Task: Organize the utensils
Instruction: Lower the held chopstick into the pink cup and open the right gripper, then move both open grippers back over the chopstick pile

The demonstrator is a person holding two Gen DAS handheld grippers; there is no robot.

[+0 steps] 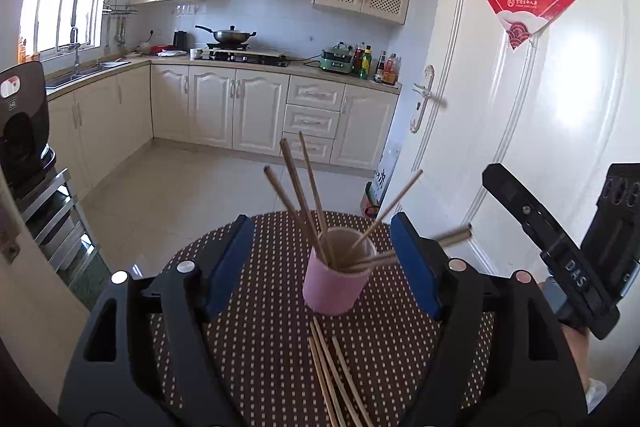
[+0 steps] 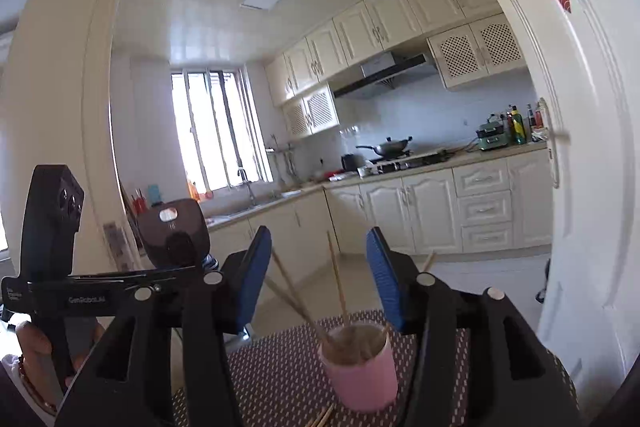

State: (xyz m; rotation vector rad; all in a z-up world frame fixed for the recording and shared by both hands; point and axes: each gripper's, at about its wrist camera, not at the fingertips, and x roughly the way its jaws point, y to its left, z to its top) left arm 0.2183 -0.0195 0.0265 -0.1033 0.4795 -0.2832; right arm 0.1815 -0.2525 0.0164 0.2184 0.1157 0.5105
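Observation:
A pink cup (image 1: 334, 279) stands on a round table covered with a dotted brown cloth (image 1: 260, 307). Several wooden chopsticks (image 1: 298, 187) lean in the cup, and one blurred chopstick (image 1: 452, 237) slants over its rim to the right. A few loose chopsticks (image 1: 332, 375) lie on the cloth in front of the cup. My left gripper (image 1: 322, 223) is open, its blue pads on either side of the cup and clear of it. My right gripper (image 2: 318, 239) is open above and behind the cup (image 2: 360, 375), with nothing between its pads. Its black housing (image 1: 560, 255) shows to the right.
A white door (image 1: 520, 115) with a red paper square stands close on the right. A dark appliance (image 1: 24, 123) sits on a metal rack (image 1: 52, 219) at the left. Kitchen cabinets and tiled floor lie beyond the table. A hand (image 2: 36, 343) holds the left gripper.

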